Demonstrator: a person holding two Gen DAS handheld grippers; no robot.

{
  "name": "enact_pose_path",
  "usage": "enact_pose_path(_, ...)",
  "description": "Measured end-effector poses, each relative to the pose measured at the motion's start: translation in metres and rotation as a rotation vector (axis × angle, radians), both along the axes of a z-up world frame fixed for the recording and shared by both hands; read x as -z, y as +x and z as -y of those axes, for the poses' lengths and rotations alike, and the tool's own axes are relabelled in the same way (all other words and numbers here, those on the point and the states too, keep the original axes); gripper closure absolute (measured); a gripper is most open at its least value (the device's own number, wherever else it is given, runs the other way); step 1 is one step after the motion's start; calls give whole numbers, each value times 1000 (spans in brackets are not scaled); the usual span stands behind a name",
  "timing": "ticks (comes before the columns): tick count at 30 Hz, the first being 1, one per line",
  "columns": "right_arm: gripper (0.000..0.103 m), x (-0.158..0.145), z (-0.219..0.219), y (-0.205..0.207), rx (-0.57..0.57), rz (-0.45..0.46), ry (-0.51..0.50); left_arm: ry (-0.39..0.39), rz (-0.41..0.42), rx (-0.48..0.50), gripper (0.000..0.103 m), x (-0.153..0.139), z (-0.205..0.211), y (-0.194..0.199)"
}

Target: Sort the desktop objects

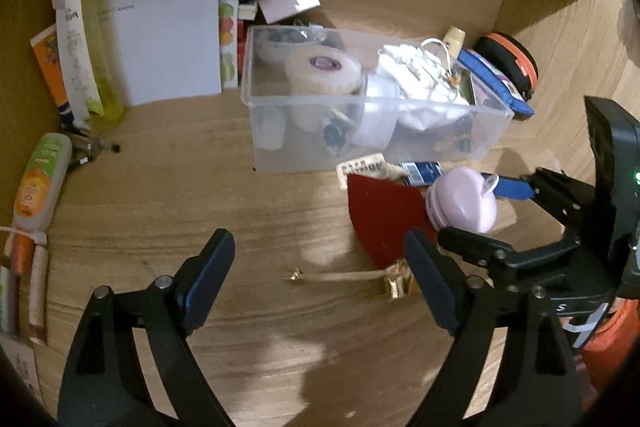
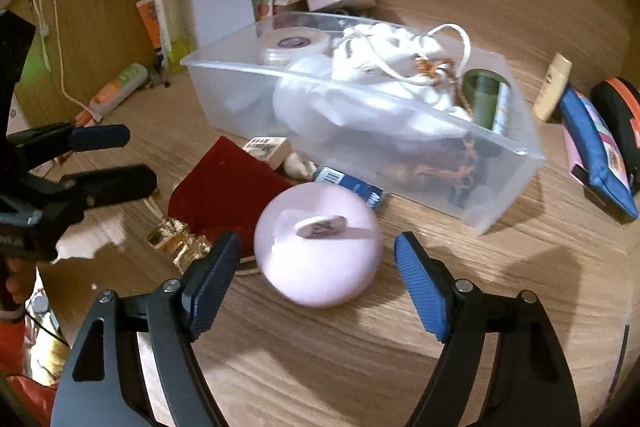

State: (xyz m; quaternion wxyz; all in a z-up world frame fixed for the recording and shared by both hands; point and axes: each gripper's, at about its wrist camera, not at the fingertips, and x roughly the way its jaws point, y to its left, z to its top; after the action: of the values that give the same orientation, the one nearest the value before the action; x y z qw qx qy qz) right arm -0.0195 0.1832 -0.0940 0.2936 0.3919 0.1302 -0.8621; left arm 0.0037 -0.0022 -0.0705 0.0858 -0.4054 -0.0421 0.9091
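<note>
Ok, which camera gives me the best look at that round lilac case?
The right wrist view: the lilac case sits large and whole between the open right hand-held gripper fingers, lid label visible. The left wrist view shows it small, side-on near the frame's right, partly hidden by that gripper.

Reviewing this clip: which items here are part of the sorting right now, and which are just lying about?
In play:
- right tool, open around the pink round case
- clear plastic bin, the likely destination
- left tool, open, empty

Lying about:
- red pouch
- blue pencil case
- green-capped tube
- white paper stand
</note>
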Motion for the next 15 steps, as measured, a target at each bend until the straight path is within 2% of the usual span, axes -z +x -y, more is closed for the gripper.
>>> enact_pose_path(3, 33, 4, 2, -4, -9, 15, -9, -10, 12, 23, 15, 2, -9, -1)
enact_pose_path(4, 42, 4, 1, -5, -9, 20, -12, -13, 17, 33, 15, 3, -13, -1)
enact_pose_path(9, 43, 2, -13, -6, 6, 45, -57, -41, 55, 79, 14, 13, -33, -11)
enact_pose_path(15, 43, -15, -48, -1, 65, -5, -97, -75, 130, 125, 14, 27, -57, -30)
